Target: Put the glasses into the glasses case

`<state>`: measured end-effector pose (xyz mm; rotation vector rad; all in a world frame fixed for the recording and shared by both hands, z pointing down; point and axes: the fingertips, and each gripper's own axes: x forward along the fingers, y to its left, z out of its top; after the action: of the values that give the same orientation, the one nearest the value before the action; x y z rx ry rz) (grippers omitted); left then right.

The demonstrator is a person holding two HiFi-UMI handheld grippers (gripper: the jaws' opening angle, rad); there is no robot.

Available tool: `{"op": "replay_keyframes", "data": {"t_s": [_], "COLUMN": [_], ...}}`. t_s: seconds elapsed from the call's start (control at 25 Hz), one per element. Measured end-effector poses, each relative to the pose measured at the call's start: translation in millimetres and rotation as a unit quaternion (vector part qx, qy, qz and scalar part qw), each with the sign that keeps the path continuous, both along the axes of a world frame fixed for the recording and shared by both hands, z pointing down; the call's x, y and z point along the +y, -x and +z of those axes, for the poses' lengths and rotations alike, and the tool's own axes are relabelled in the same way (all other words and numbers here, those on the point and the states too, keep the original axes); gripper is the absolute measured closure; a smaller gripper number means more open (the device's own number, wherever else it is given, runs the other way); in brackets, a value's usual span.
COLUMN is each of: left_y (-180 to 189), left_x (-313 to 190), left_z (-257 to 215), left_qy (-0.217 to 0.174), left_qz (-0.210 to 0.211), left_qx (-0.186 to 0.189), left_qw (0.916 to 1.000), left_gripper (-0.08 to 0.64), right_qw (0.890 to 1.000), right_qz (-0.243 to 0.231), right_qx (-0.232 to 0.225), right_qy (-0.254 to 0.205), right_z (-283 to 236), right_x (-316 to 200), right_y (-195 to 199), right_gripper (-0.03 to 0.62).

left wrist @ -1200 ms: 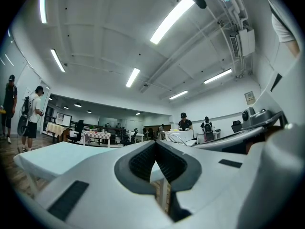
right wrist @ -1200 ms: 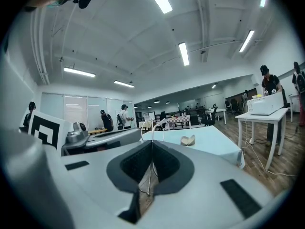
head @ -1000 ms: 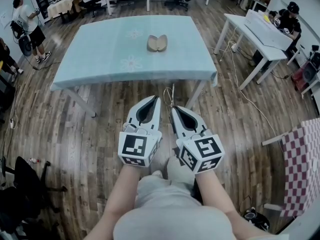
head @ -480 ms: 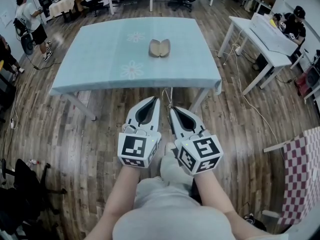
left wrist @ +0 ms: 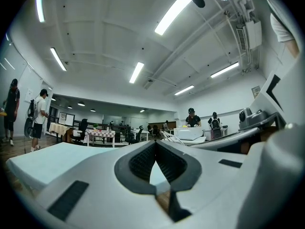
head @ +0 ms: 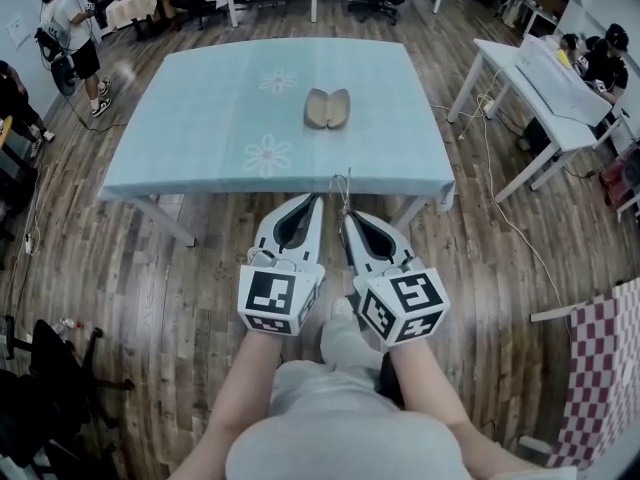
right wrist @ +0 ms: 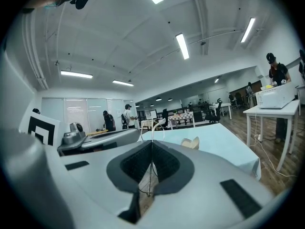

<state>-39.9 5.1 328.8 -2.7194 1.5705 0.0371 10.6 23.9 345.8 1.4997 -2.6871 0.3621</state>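
The glasses case (head: 327, 108) lies open, tan, on the light blue table (head: 200, 118) ahead; it also shows in the right gripper view (right wrist: 193, 142). My right gripper (head: 346, 217) is shut on thin wire-framed glasses (head: 341, 186), whose frame sticks up past the fingertips just short of the table's near edge. In the right gripper view the wire frame (right wrist: 152, 128) runs between the closed pads of that gripper (right wrist: 152, 142). My left gripper (head: 314, 199) is beside it, jaws closed with nothing in them, and its own view shows its tips (left wrist: 155, 143) meeting.
A white table (head: 530, 78) with a seated person (head: 605, 58) stands at the right, and cables run over the wooden floor near it. People (head: 70, 28) stand at the far left. A black chair (head: 50, 368) is at lower left, a checkered cloth (head: 600, 368) at lower right.
The blue table and the case have come nearer in the head view as both grippers moved forward together. Both grippers kept their side-by-side pose and the glasses stayed held.
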Motion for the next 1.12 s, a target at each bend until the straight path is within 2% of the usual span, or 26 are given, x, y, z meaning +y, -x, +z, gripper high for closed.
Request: {"op": "replay_keyframes", "data": {"t_s": [0.48, 1.12], "left_y": [-22, -41], "left_x": [-80, -171], "left_z": [0, 14], "left_qy": [0.009, 0.025], "left_qz": [-0.01, -0.052], "left_qx": [-0.005, -0.009], "left_qw": [0.9999, 0.9983], "left_gripper": [0.551, 0.551], "right_qw": [1.0, 0.998], "right_qz": [-0.012, -0.052], "right_qx": [-0.024, -0.026], "right_qy": [0.012, 0.029], "right_z": [-1, 12], "right_x": [-79, -173], "right_y": [-21, -43], "right_gripper": [0.581, 0.581]}}
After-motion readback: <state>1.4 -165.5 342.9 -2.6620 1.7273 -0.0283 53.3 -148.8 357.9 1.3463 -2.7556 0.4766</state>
